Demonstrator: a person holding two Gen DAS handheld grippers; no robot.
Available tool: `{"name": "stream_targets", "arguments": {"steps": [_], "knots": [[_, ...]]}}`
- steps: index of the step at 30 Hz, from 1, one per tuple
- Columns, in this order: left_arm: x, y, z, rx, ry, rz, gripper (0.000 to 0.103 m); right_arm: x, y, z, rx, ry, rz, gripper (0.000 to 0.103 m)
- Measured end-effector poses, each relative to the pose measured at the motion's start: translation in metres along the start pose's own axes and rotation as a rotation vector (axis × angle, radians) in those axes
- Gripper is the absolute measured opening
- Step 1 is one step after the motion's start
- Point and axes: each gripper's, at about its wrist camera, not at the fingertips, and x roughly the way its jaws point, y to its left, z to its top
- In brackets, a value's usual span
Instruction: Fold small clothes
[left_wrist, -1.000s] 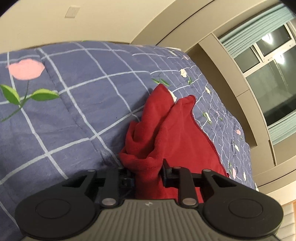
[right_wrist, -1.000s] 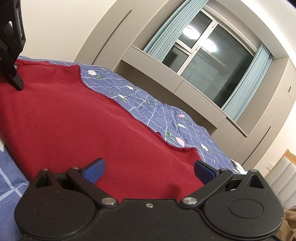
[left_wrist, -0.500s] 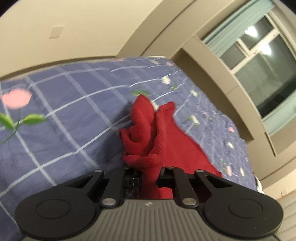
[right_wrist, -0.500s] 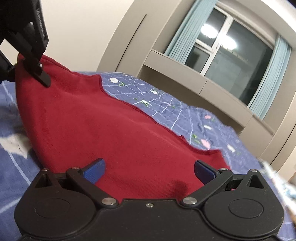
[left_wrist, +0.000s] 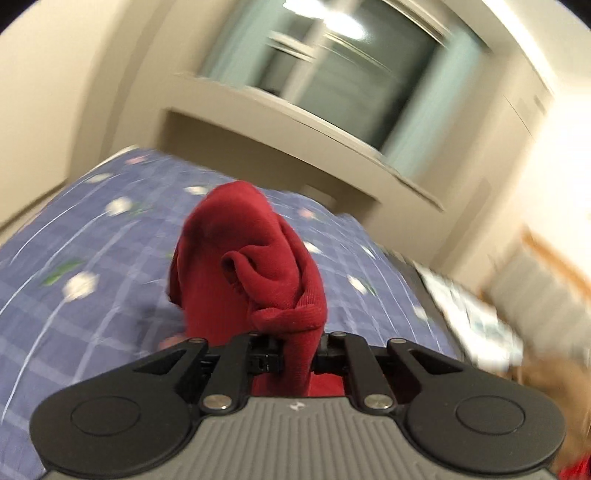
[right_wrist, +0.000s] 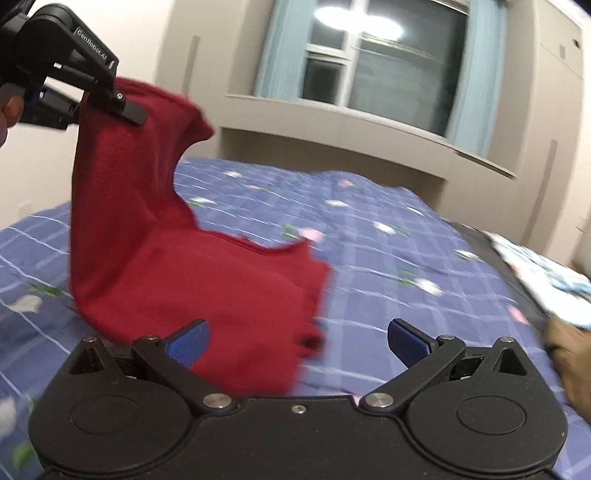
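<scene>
Checked quilt; left tool pinching ribbed red knit

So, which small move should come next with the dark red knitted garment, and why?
Probably close the right gripper on the dark red knitted garment's loose near edge: its jaws stand open, while the left gripper alone pinches one corner above the blue checked bedspread.

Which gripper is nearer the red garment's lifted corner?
Left. The left gripper is shut on the red garment at that corner; the right gripper stands open by its lower edge.
</scene>
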Motion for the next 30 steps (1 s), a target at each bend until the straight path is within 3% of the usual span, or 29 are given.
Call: {"name": "stream_targets", "arguments": {"steps": [4,11,14,15,16,19,21,23,26,30], "knots": [[0.034,-0.066,-0.02,0.236,0.101,-0.022,0.011,-0.013,-0.037,-0.013,0.037,0.044,-0.079,0.102],[0.085,-0.127,-0.096,0.468,0.297,-0.001,0.012,-0.012,-0.074,-0.042,0.151,0.103,-0.141,0.102],[0.088,-0.139,-0.118,0.561,0.338,0.033,0.018,-0.007,-0.087,-0.047,0.215,0.122,-0.131,0.102],[0.087,-0.141,-0.121,0.575,0.334,0.03,0.029,-0.004,-0.092,-0.046,0.238,0.127,-0.122,0.102],[0.084,-0.144,-0.12,0.582,0.332,0.016,0.049,-0.003,-0.096,-0.046,0.255,0.132,-0.112,0.102],[0.068,-0.146,-0.116,0.559,0.314,-0.062,0.077,0.004,-0.103,-0.037,0.275,0.134,-0.086,0.102],[0.056,-0.141,-0.108,0.535,0.305,-0.09,0.086,0.01,-0.109,-0.027,0.306,0.132,-0.065,0.102],[0.045,-0.13,-0.101,0.509,0.308,-0.077,0.088,0.017,-0.114,-0.016,0.342,0.12,-0.044,0.102],[0.032,-0.106,-0.09,0.43,0.308,-0.003,0.094,0.032,-0.119,0.005,0.4,0.096,0.0,0.102],[0.036,-0.061,-0.071,0.221,0.31,0.15,0.098,0.069,-0.11,0.04,0.464,0.085,0.095,0.102]]}}
